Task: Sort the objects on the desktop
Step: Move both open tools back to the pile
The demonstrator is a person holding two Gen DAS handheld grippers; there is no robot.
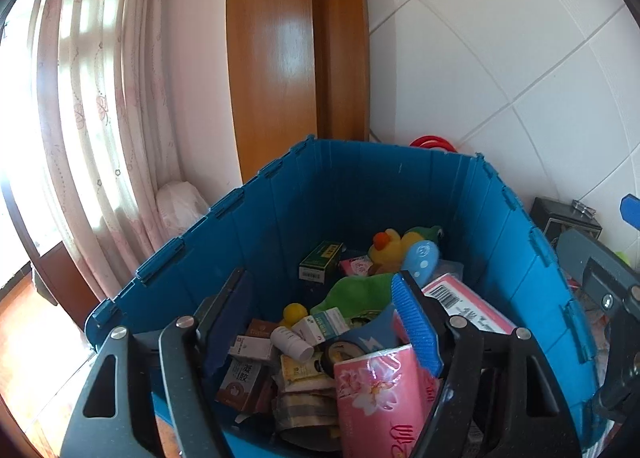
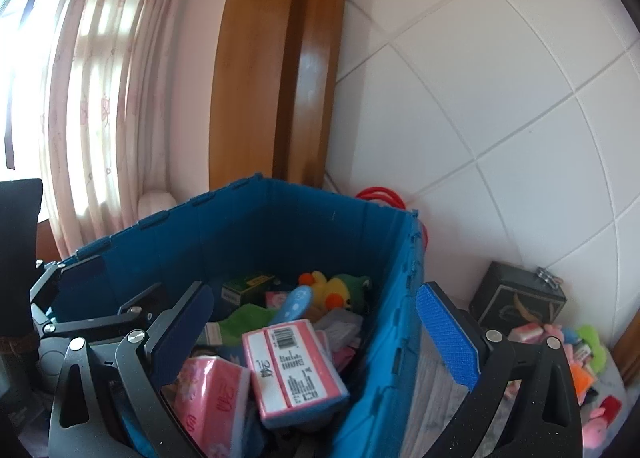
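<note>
Both claws are held over a blue crate [image 1: 360, 185] crammed with small things. The left claw [image 1: 320, 318] is spread fairly wide and grips nothing; a pink tissue pack [image 1: 380, 398] lies just below, beside its right finger. The right claw [image 2: 320, 326] is opened to its widest, straddling the crate's right wall, empty. A pink barcoded pack [image 2: 292, 366] lies between its fingers, inside the crate, untouched.

a room in a home: pink flowered curtain [image 1: 100, 105] over a sunlit window, a varnished wooden door frame [image 1: 296, 37], white tiled wall [image 1: 500, 57], and a blue plastic crate [image 1: 360, 185] full of toys, tissue packs and medicine boxes.
</note>
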